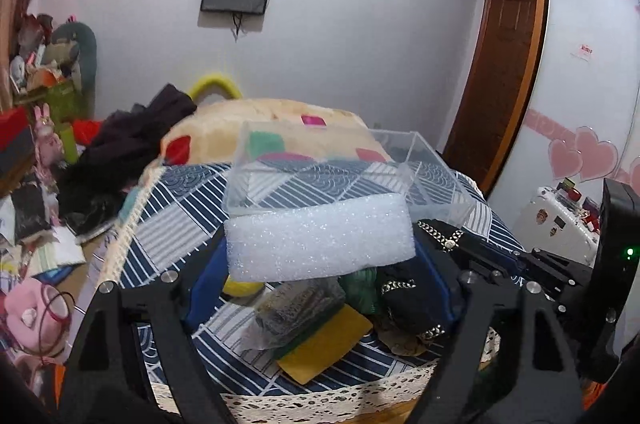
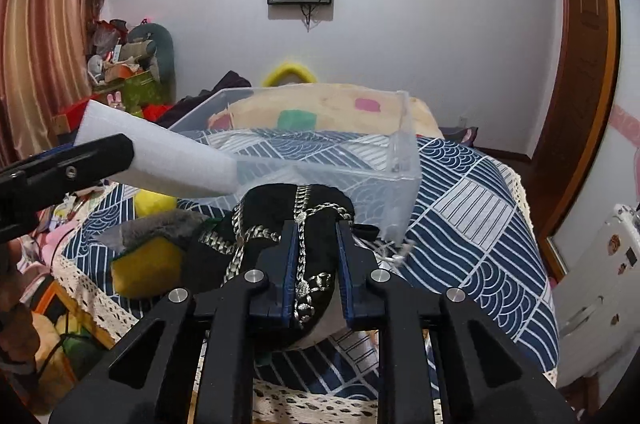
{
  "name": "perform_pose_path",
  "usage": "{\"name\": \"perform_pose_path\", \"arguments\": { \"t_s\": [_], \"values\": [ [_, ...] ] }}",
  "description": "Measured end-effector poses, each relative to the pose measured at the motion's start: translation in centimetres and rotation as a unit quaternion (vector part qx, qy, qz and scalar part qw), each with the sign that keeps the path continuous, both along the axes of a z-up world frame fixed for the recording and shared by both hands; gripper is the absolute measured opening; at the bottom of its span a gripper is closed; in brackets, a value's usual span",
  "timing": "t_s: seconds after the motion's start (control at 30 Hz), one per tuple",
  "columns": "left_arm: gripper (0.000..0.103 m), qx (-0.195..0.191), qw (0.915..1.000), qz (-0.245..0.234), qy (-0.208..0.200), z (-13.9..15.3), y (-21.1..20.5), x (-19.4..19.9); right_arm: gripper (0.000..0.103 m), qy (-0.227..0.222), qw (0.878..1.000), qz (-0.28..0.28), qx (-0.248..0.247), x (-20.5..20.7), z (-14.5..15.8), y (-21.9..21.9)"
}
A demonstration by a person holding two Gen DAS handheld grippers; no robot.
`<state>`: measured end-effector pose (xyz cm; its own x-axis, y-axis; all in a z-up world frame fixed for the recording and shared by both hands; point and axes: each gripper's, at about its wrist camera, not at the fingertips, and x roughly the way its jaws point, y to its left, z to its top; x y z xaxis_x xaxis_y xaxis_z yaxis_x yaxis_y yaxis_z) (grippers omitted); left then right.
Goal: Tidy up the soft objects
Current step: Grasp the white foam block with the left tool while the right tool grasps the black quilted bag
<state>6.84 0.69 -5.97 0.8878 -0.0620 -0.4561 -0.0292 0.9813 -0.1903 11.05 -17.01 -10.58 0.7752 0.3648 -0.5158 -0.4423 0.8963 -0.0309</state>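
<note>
My left gripper (image 1: pixel 320 248) is shut on a white foam block (image 1: pixel 320 238) and holds it above the table, just in front of a clear plastic box (image 1: pixel 344 172). The foam block (image 2: pixel 160 160) and the left gripper (image 2: pixel 68 164) also show at the left of the right wrist view. My right gripper (image 2: pixel 316 236) is shut on a black soft pouch with silver chain trim (image 2: pixel 280 220), near the clear box (image 2: pixel 320 152). The pouch (image 1: pixel 404 300) lies right of a yellow-green sponge (image 1: pixel 320 340). The sponge (image 2: pixel 144 264) and a grey furry item (image 2: pixel 160 224) lie left of the pouch.
The table wears a blue and white patterned cloth (image 2: pixel 472 224) with a lace edge. A beige cushion (image 1: pixel 264 128) and dark clothes (image 1: pixel 132 140) lie behind the box. Clutter fills the floor at left (image 1: pixel 32 244). A white suitcase (image 2: pixel 600 284) stands at right.
</note>
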Motion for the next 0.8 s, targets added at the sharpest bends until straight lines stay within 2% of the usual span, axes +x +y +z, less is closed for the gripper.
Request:
{"name": "perform_pose_path", "arguments": {
  "t_s": [0.3,0.57,0.8],
  "values": [
    [0.083,0.007,0.9994,0.02,-0.028,1.9,0.5,-1.8,0.013,-0.029,0.999,-0.003,0.015,-1.1,1.7,-0.8],
    [0.083,0.012,0.9983,0.034,-0.046,3.3,1.3,-2.2,0.013,-0.069,0.997,-0.003,0.038,-2.2,5.2,-1.6],
    [0.083,0.024,0.9964,0.048,-0.066,4.4,1.8,-1.4,0.013,-0.103,0.993,-0.015,0.047,-1.4,7.4,-1.6]
  ]
}}
